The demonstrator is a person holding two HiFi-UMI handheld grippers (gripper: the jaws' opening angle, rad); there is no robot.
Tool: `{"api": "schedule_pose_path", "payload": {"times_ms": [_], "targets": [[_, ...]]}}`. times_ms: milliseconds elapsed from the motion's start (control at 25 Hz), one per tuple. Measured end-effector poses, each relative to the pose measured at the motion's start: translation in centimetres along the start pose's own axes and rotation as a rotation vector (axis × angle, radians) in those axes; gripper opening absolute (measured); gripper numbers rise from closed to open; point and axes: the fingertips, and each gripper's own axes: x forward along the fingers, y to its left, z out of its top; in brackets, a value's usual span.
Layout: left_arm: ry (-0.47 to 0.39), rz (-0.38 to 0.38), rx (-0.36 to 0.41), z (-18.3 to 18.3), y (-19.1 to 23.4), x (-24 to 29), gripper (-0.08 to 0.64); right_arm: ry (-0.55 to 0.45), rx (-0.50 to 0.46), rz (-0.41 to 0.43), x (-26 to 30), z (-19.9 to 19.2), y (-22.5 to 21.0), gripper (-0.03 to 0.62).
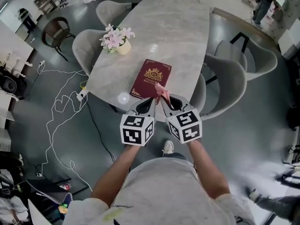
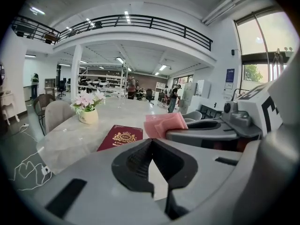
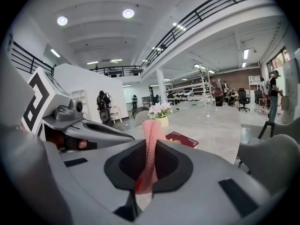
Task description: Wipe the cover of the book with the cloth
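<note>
1. Lying flat on the table (image 1: pixel 164 27), the dark red book (image 1: pixel 151 78) has its long axis running away from the person, with the far end leaning a little to the right. The gold crest sits toward the far end with the lettering under it, so the cover reads upright from the person's side. Its near short edge is close to the table's near edge.
2. The right gripper (image 1: pixel 163 99) has its jaws closed on the pink cloth (image 1: pixel 162 92). In the right gripper view the cloth (image 3: pixel 151 139) stands as a narrow folded strip pinched between the pads.
3. From the head view the cloth is over the book's near right corner. Whether it touches the cover cannot be told.
4. The left gripper (image 1: pixel 151 100) is just beside the right one at the table's near edge. Its jaws are together with nothing between them.
5. The table is an oval of pale grey marbled stone. A small pot of pink flowers (image 1: pixel 117 40) stands on its left side, well apart from the book.
6. Grey upholstered chairs (image 1: pixel 225 81) ring the table. White cables (image 1: pixel 61 111) trail over the grey floor on the left.
7. The room is a large open hall with a railed upper gallery (image 2: pixel 126 22), white columns and ceiling lights.
</note>
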Motion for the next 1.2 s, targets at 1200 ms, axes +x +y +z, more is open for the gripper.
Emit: {"api": "schedule_pose_path", "payload": {"times_ms": [1200], "targets": [[0.065,-0.201,0.064,3.6,8.6,8.5,0.008,0.192,-0.229,-0.202,12.6,3.6,-11.1,0.018]]}}
